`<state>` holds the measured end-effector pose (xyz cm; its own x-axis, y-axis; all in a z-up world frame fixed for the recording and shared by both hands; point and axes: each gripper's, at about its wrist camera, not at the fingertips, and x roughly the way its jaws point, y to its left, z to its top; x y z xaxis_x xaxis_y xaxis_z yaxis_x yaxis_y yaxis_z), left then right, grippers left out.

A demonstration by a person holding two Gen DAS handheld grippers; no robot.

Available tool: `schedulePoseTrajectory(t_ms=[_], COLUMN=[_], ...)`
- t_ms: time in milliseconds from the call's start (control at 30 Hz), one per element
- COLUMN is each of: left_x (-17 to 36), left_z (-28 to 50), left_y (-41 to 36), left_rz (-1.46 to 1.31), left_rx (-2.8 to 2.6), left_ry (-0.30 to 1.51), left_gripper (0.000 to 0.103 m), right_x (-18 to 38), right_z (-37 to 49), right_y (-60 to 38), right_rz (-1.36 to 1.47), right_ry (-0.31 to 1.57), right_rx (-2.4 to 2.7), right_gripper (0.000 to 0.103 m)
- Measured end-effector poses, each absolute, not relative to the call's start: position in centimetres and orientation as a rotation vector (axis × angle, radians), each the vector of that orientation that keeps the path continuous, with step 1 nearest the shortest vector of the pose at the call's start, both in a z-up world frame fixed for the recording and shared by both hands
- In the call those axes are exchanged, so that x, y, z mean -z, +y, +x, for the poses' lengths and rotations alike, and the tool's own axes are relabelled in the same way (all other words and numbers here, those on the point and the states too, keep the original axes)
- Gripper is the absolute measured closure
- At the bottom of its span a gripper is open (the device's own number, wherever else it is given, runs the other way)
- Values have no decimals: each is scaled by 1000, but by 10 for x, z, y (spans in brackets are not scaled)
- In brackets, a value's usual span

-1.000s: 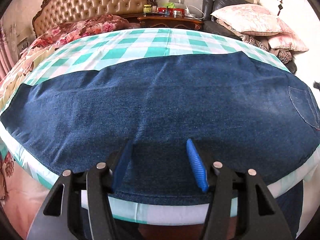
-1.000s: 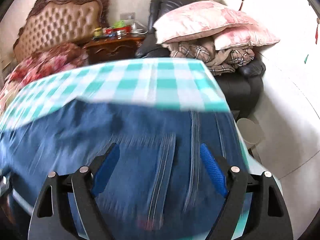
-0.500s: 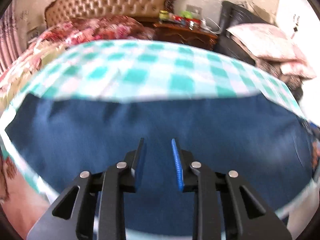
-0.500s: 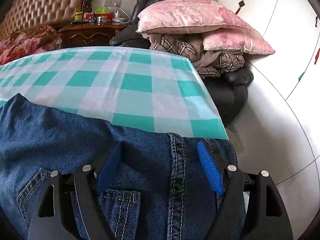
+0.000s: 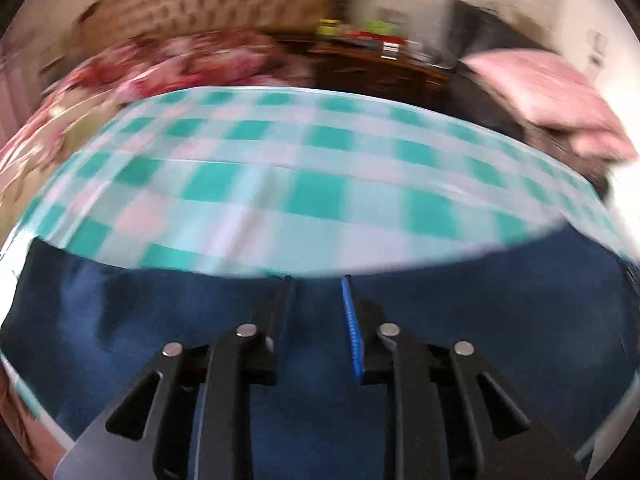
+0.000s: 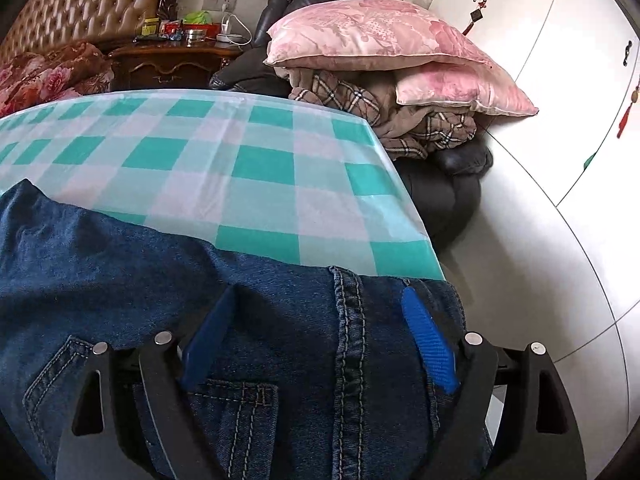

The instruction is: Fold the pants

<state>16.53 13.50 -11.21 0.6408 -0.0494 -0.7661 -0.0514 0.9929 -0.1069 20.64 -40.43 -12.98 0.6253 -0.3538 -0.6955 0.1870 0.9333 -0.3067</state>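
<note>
Dark blue denim pants (image 5: pixel 460 320) lie flat across a table with a green-and-white checked cloth (image 5: pixel 304 184). The left wrist view is blurred. My left gripper (image 5: pixel 318 284) hovers low over the pants' far edge, its jaws narrowed but still apart, nothing held between them. In the right wrist view the pants (image 6: pixel 120 264) show their waistband seam and a back pocket. My right gripper (image 6: pixel 316 300) is open wide over the waistband end near the table's right edge (image 6: pixel 416 220).
A bed with a tufted headboard (image 6: pixel 80 0) and a floral quilt (image 6: pixel 48 76) stands behind the table. A wooden nightstand (image 6: pixel 172 64) holds small items. Pink pillows (image 6: pixel 376 36) and plaid blankets pile on a dark chair at right. White wardrobe doors (image 6: pixel 580 100) stand far right.
My left gripper has moved forward over the pants toward their far edge and its jaws have narrowed. My right gripper moved toward the waistband edge and has since held still, open.
</note>
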Motion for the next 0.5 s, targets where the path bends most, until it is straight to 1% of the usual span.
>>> schedulePoseTrajectory(t_ms=[33, 100, 133, 200, 300, 333, 367, 400, 500], left_x=[113, 117, 125, 137, 147, 148, 148, 147, 138], left_z=[156, 146, 143, 141, 140, 141, 142, 141, 139], left_y=[122, 106, 101, 103, 139, 150, 160, 166, 173], left_rz=[-108, -74, -41, 5, -94, -97, -84, -87, -126], left_rx=[44, 82, 69, 8, -82, -138, -203, -225, -206], left_ry=[877, 883, 903, 931, 943, 948, 950, 946, 918], left_gripper=[75, 65, 64, 63, 63, 63, 67, 68, 68], right_x=[130, 129, 130, 130, 131, 131, 131, 131, 131], right_z=[206, 207, 206, 206, 206, 206, 206, 206, 206], right_y=[-405, -406, -406, -405, -406, -406, -406, -406, -406], right_rz=[-208, -200, -199, -199, -191, -187, -185, -183, -184], right_ry=[842, 844, 844, 844, 844, 845, 846, 846, 845], right_rx=[312, 312, 313, 314, 309, 308, 307, 307, 307], right_gripper=[21, 21, 21, 20, 20, 20, 20, 20, 20])
